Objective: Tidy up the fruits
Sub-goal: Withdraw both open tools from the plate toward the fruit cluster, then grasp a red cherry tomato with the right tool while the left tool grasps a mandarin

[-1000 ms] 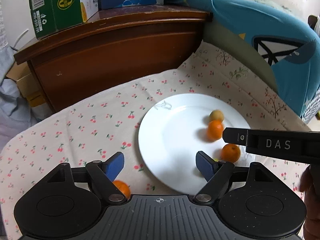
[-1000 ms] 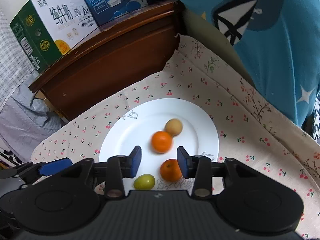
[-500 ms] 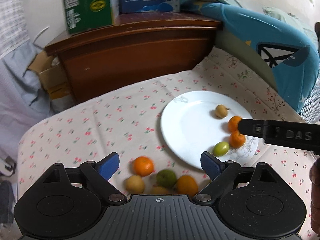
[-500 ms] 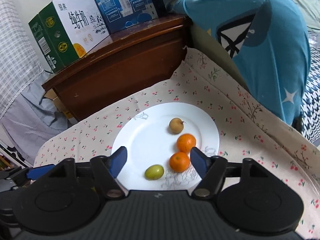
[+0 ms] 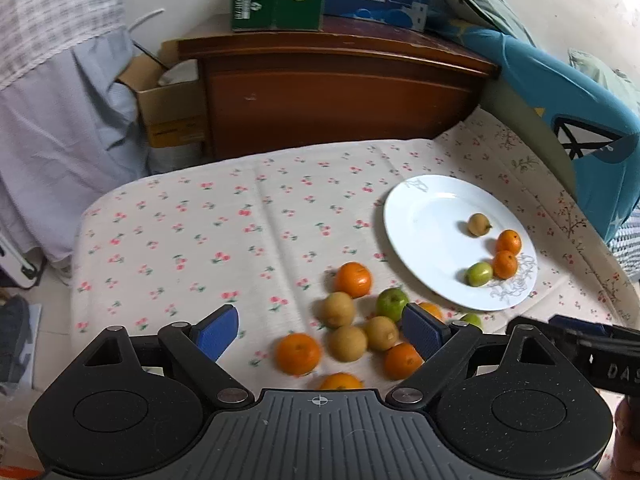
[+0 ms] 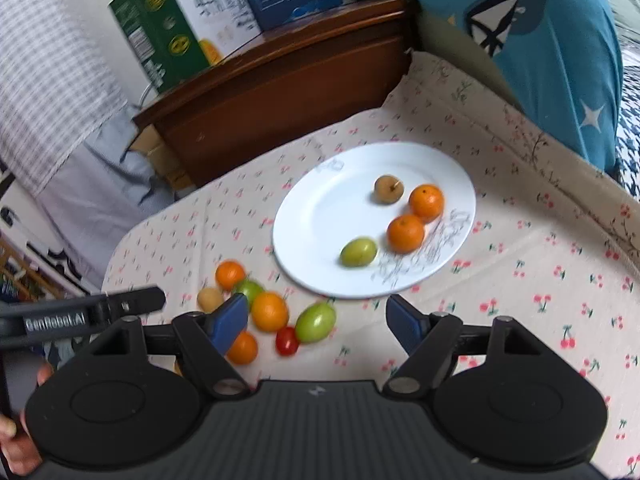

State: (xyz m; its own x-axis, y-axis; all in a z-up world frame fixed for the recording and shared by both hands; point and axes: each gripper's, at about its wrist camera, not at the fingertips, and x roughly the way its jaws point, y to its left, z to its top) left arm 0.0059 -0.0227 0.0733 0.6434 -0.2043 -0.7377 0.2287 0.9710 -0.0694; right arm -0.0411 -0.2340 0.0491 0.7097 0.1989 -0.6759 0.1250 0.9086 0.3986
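Both my grippers have pulled back from the plate [image 6: 304,216]; the left gripper [image 5: 318,330] is wide and empty, the right gripper [image 6: 316,320] opening, empty. Each little orange [image 5: 298,353] looks round, light and maybe slippery, so I squeeze its middle softly.

Gripper body hides lowest orange [image 5: 341,382]; cloth [image 5: 200,240] blurred.

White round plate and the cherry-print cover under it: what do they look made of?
White round plate: likely glazed ceramic; it looks smooth and rigid, with a grey line drawing printed near its rim, though melamine can't be ruled out. Cherry-print cover: woven fabric, matte; it shows soft creases and drapes over the rounded far edge of the surface in the left wrist view.
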